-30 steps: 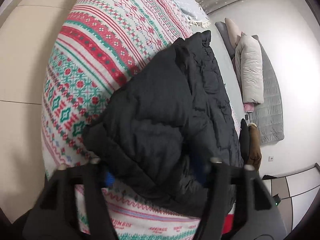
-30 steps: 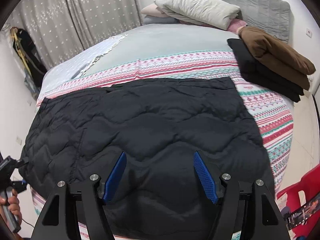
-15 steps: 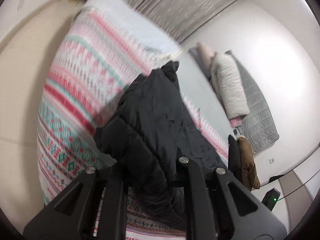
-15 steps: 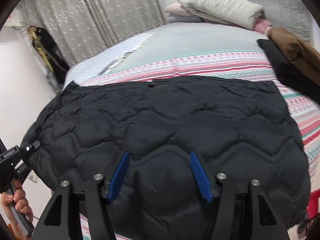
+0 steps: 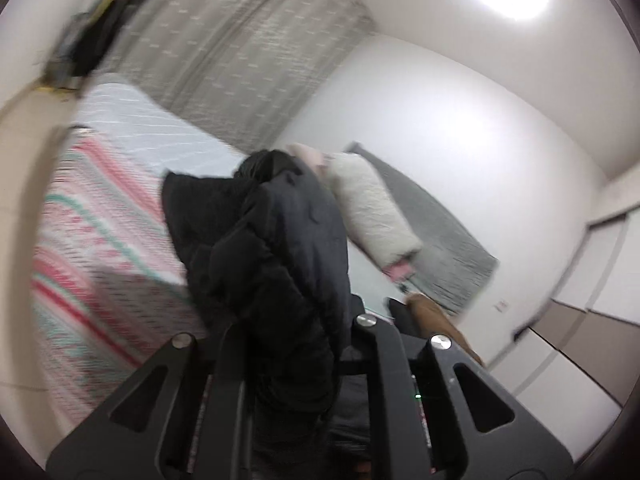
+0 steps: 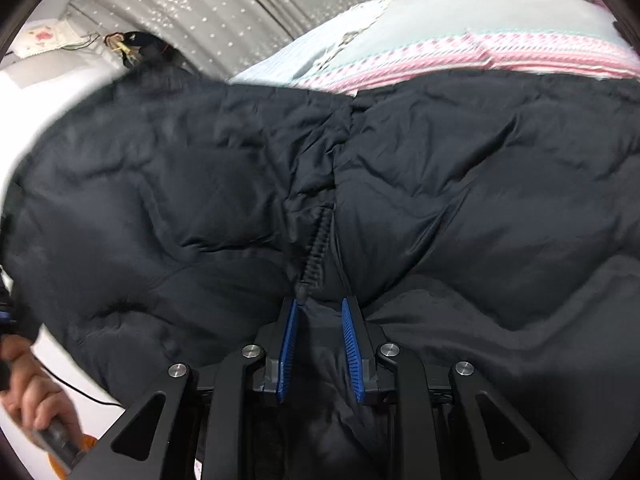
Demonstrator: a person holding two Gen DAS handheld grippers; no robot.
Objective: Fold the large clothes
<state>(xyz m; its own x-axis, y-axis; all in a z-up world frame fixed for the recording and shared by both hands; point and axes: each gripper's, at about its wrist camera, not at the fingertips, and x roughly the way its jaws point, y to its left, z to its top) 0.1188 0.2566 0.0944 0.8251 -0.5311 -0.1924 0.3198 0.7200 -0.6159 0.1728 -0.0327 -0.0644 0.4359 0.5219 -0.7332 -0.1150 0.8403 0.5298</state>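
A large black quilted jacket [image 6: 400, 168] lies across the patterned bed. My right gripper [image 6: 319, 312] is shut on the jacket's near edge beside its zipper [image 6: 316, 248], with fabric pinched between the blue pads [image 6: 290, 340]. In the left wrist view my left gripper [image 5: 296, 344] is shut on an end of the jacket [image 5: 280, 248] and holds it bunched and lifted above the bed; its fingertips are hidden by the fabric.
The bed has a pink, green and white patterned cover [image 5: 92, 248]. A white pillow [image 5: 372, 208] and grey quilt [image 5: 436, 236] lie at its head, with a brown garment [image 5: 436, 316] nearby. Grey curtains [image 5: 240, 52] hang behind. The person's left hand [image 6: 28, 392] shows at the lower left.
Both grippers have closed on the jacket. The left one has lifted its end up off the bed. The right one moved in to the edge by the zipper.
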